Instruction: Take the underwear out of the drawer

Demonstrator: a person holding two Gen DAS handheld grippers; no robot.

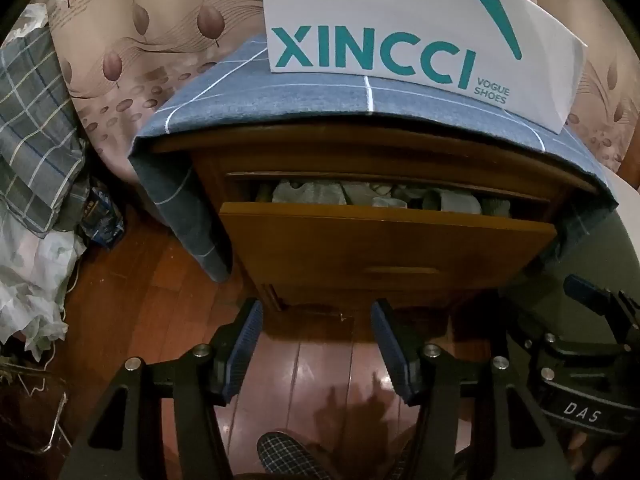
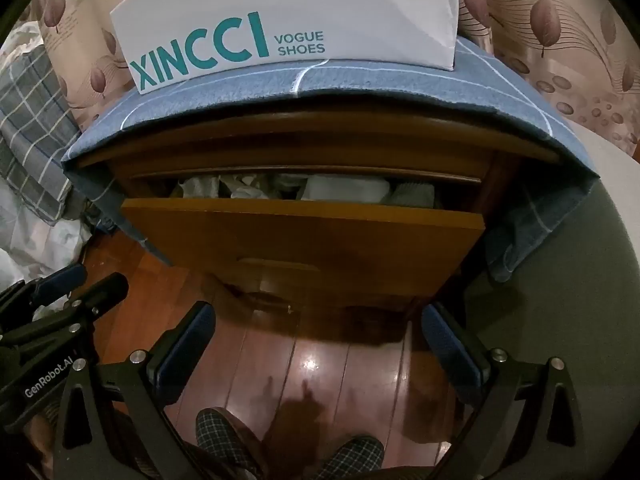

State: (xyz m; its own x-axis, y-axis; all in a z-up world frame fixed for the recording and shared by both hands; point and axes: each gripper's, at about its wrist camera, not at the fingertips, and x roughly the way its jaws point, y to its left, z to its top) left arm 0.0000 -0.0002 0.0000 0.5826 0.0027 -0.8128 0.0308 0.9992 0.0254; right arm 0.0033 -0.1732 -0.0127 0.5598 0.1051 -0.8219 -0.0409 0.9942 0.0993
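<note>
A wooden bedside cabinet has its top drawer [image 1: 384,240] [image 2: 304,236] pulled partly out. Pale, crumpled underwear and other small garments [image 1: 320,194] [image 2: 344,190] fill the slot behind the drawer front. My left gripper [image 1: 316,344] hangs above the floor in front of the drawer, open, nothing between its blue pads. My right gripper [image 2: 318,354] hangs beside it, jaws spread wide and empty. Each gripper shows at the edge of the other's view: the right one [image 1: 592,320], the left one [image 2: 64,296].
A blue checked cloth [image 1: 320,92] covers the cabinet top and bears a white XINCCI shoe bag [image 1: 400,28]. Plaid bedding and bags [image 1: 36,128] pile up at left. A grey rounded surface [image 2: 580,300] lies right. A person's checked slippers [image 2: 224,432] stand on the red wooden floor.
</note>
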